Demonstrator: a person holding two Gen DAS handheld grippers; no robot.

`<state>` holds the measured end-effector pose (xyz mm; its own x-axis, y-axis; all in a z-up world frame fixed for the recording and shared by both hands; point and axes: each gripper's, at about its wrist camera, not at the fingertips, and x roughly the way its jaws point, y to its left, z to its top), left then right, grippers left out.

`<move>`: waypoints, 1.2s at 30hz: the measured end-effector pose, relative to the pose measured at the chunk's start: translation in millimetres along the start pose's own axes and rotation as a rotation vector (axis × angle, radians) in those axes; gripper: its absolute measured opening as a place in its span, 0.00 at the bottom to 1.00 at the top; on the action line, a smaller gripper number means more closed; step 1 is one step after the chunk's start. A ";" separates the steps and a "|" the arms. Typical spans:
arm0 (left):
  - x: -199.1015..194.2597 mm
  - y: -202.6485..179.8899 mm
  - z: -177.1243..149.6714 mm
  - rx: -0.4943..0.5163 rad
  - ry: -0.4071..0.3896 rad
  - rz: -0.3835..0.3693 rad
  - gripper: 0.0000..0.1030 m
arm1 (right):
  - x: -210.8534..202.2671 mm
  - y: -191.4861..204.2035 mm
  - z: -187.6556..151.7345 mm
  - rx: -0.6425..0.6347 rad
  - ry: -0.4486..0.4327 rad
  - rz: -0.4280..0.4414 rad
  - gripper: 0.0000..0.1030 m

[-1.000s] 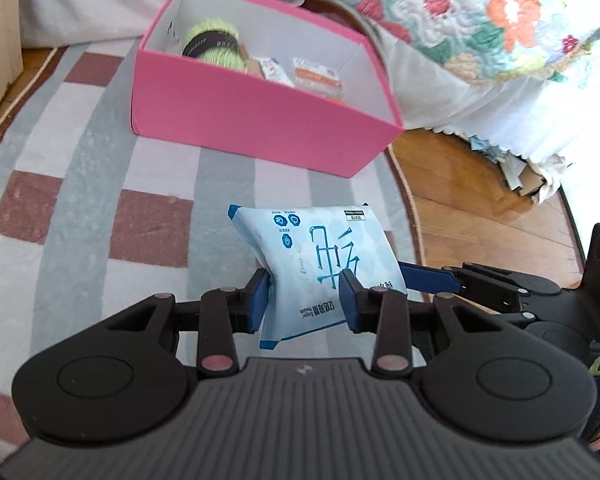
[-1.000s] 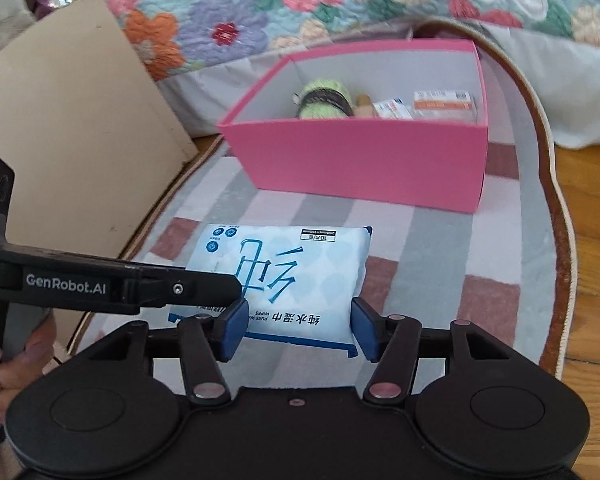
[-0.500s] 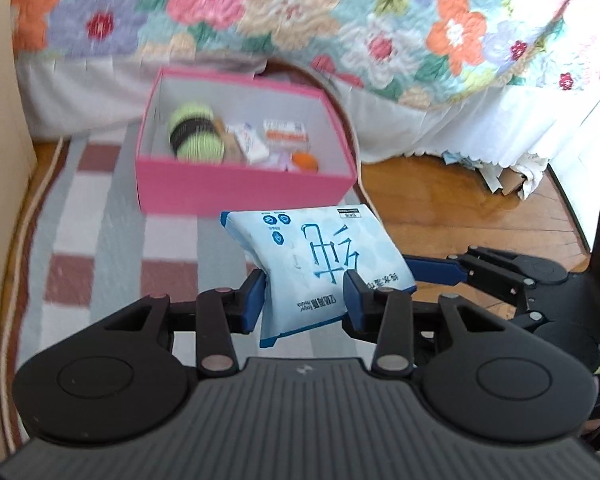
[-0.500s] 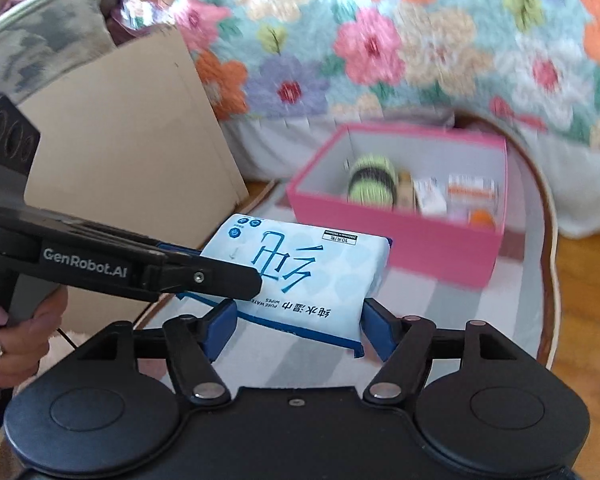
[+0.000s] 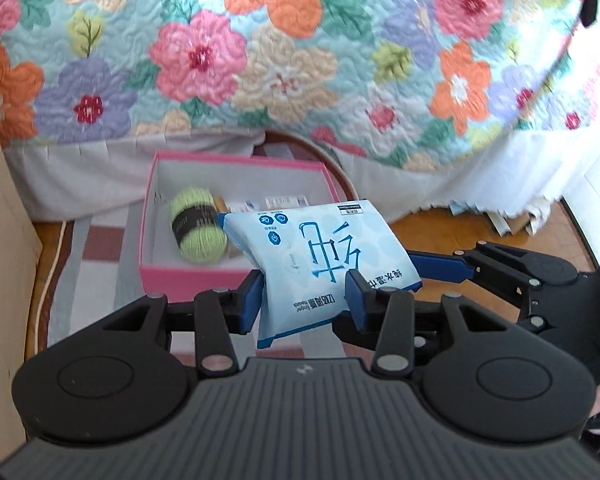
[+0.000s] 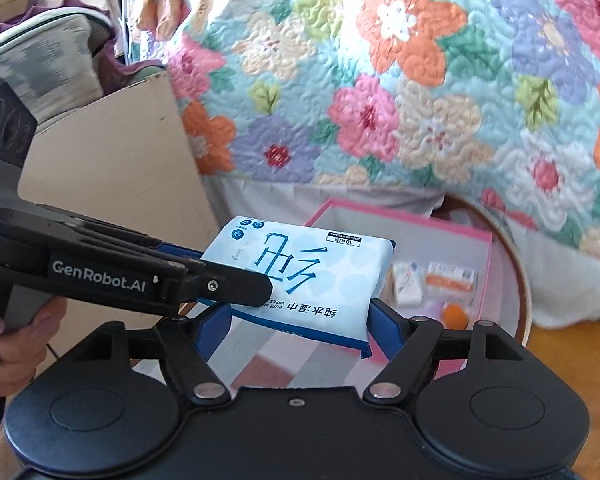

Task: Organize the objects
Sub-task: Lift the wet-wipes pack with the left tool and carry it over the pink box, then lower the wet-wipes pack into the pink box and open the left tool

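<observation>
A pale blue pack of wet wipes hangs in the air in front of a pink box. My left gripper is shut on the pack's near end. My right gripper is shut on the same pack across its width. The left gripper's arm crosses the right wrist view from the left. The pink box holds a green yarn ball, small packets and an orange thing.
The box stands on a striped rug at the foot of a bed with a floral quilt. A beige cardboard panel stands at the left. Wooden floor lies to the right of the rug.
Both grippers have lifted the wipes pack off the rug and carried it up and towards the pink box. The views now look down into the box from higher up.
</observation>
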<state>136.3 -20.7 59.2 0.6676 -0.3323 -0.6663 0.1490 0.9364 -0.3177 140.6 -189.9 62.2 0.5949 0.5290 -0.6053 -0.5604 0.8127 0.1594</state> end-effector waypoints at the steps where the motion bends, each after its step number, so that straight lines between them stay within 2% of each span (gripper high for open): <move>1: 4.1 1.5 6.6 -0.006 -0.004 0.003 0.41 | 5.3 -4.0 6.8 -0.011 -0.008 -0.008 0.77; 6: 36.4 13.9 42.3 -0.039 -0.032 0.014 0.42 | 31.5 -26.2 32.9 -0.028 -0.010 -0.027 0.78; 12: 95.7 37.0 64.7 -0.096 0.001 0.008 0.42 | 80.8 -57.5 50.9 -0.033 0.033 -0.055 0.78; 15: 128.6 49.2 62.7 -0.135 0.036 0.002 0.42 | 107.7 -72.3 47.9 -0.016 0.075 -0.055 0.78; 19: 165.1 65.6 53.1 -0.201 0.063 -0.020 0.42 | 136.6 -86.3 35.1 -0.007 0.077 -0.086 0.78; 24: 197.8 82.0 31.8 -0.293 0.094 -0.063 0.42 | 161.0 -103.2 20.2 0.024 0.118 -0.090 0.77; 30: 229.2 90.6 11.0 -0.334 0.137 -0.081 0.42 | 182.4 -114.2 -0.3 0.015 0.205 -0.093 0.76; 36: 253.3 93.4 8.9 -0.337 0.160 -0.061 0.42 | 202.0 -129.2 -10.5 0.015 0.235 -0.083 0.75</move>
<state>325.8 -16.4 -133.2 0.5383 -0.4249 -0.7278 -0.0812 0.8334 -0.5466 327.2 -190.6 -88.8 0.4872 0.3904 -0.7812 -0.5060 0.8553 0.1119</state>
